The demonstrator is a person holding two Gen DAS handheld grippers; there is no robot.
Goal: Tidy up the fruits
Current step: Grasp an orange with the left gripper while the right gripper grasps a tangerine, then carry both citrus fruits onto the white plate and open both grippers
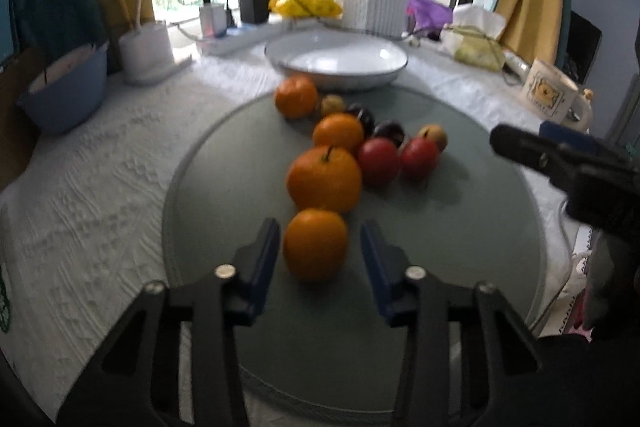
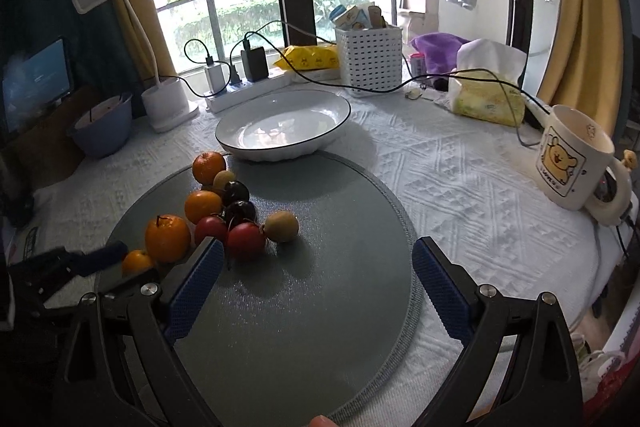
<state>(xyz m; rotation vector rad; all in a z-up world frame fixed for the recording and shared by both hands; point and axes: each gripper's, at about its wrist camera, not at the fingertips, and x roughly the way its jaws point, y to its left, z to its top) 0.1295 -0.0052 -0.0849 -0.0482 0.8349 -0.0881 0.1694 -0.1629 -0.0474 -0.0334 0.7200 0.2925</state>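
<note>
A person's left tool [image 1: 320,247] straddles the nearest orange [image 1: 316,245] on a round grey mat [image 1: 460,227], its blue fingers [image 1: 266,251] set on either side of the fruit with a slim gap showing on each flank, so the jaws are parted and not yet pressing. The orange lies dead ahead of this tool, centred between the fingers, and the left hand is plainly the nearer of the 2 to it; being round, the fruit offers no long axis to line up with. The right tool [image 2: 316,275] hangs wide open over bare mat, empty, with the red fruit [image 2: 246,241] just off its left finger and a brownish kiwi-like fruit [image 2: 282,225] ahead. Beyond the first orange, 3 more oranges run away in a line, flanked by 2 red fruits, 2 dark plum-like ones and 2 small brownish ones. Farther still, at the mat's far edge, a white dish [image 2: 280,123] sits empty on the cloth-covered surface [image 2: 460,187], the likely destination, straight past the fruit row from the left tool.
</note>
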